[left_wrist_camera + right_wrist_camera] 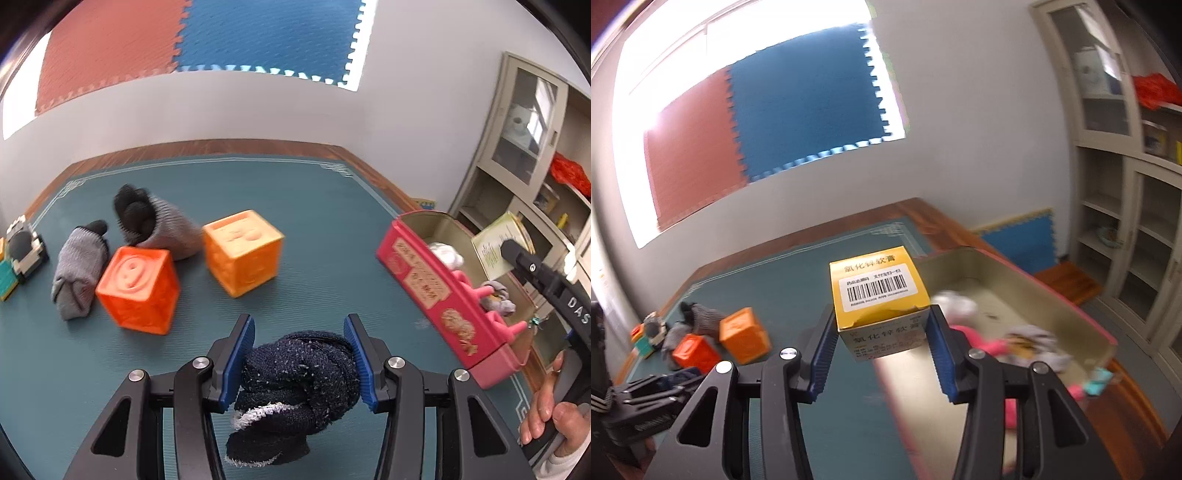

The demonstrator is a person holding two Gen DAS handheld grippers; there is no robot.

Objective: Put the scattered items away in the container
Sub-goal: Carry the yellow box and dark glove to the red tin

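While both loads head binward, left tongs [301, 356] pinch a rolled navy sock [295, 384]; right tongs [881, 349] clamp yellow ointment box [879, 291] beside the pink tin [1071, 306], lower right.

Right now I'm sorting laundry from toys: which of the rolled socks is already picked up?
The dark navy sock, clamped in the left gripper. Both grey sock bundles lie on the mat beside the orange blocks.

A teal mat [303, 206] carries two orange blocks [138, 290], grey socks [75, 275] and a pink tin [439, 291].
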